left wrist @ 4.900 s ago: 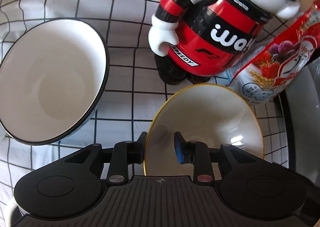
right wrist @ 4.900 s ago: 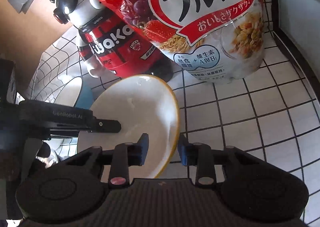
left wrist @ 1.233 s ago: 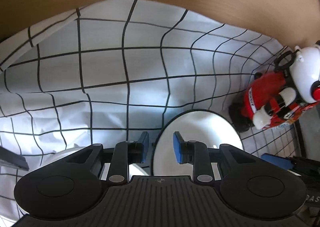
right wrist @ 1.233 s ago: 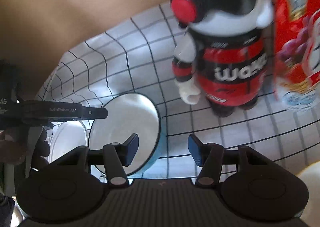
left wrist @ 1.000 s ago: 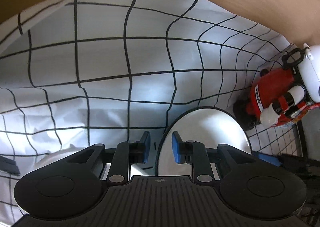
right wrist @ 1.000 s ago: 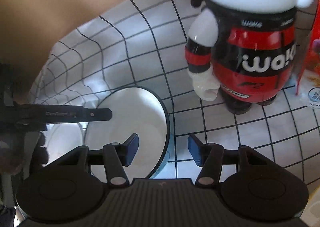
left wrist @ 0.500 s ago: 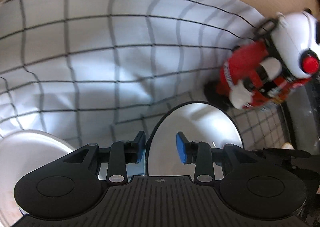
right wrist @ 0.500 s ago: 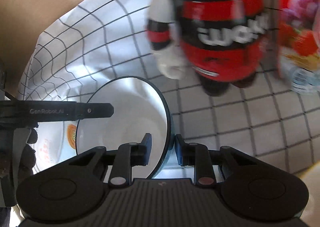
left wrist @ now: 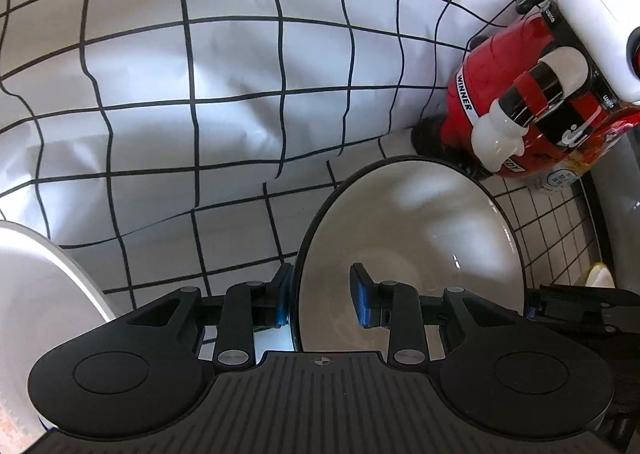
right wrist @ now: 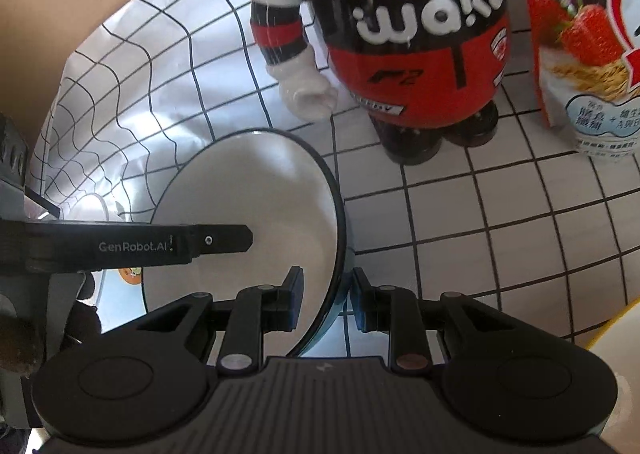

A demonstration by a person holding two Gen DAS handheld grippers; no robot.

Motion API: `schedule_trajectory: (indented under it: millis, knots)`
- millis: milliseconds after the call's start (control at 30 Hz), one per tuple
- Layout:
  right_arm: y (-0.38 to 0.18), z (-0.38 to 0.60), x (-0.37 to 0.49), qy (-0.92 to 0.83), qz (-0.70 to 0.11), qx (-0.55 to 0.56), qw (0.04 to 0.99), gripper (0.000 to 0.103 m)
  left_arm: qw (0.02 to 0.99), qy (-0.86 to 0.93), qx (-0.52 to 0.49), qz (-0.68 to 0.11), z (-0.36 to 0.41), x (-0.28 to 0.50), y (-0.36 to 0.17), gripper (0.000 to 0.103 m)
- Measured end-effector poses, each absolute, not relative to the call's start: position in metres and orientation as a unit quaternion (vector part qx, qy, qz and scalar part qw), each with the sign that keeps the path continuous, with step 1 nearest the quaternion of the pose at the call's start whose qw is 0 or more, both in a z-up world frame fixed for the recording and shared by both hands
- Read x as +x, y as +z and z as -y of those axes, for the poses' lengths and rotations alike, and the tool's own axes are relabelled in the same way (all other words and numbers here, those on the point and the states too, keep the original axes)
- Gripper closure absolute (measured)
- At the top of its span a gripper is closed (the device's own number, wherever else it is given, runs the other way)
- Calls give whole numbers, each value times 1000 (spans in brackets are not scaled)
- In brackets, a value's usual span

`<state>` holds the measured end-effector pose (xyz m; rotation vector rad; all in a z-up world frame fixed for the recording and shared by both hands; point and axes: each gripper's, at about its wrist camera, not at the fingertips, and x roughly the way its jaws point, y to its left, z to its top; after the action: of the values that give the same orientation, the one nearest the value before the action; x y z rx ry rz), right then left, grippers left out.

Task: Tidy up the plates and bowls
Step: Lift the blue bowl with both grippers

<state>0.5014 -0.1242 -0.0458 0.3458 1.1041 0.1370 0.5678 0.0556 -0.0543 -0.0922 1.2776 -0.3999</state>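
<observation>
2 bowls (left wrist: 408, 230), perhaps 1 plate (left wrist: 36, 274), 1 figurine (right wrist: 404, 33)

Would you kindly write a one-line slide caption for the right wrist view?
Right gripper clamps the black-rimmed bowl by its rim on checked cloth, beside a red figurine.

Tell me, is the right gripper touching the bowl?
Touching: the right wrist view shows the right gripper closed on the bowl rim, a pad on each side.
</observation>
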Motion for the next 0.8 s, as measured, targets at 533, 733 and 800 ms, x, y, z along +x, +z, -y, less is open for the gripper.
schedule_trajectory:
  millis: [533, 733, 800]
  knots:
    - [-60, 114, 512, 67, -535, 166, 826, 75, 786, -196, -38, -585, -59, 564, -60, 70]
    - [-61, 118, 514, 70, -535, 178, 823, 75, 791, -194, -36, -579, -60, 561, -59, 70]
    - [-61, 120, 513, 70, -534, 179, 823, 75, 792, -197, -32, -577, -60, 559, -59, 70]
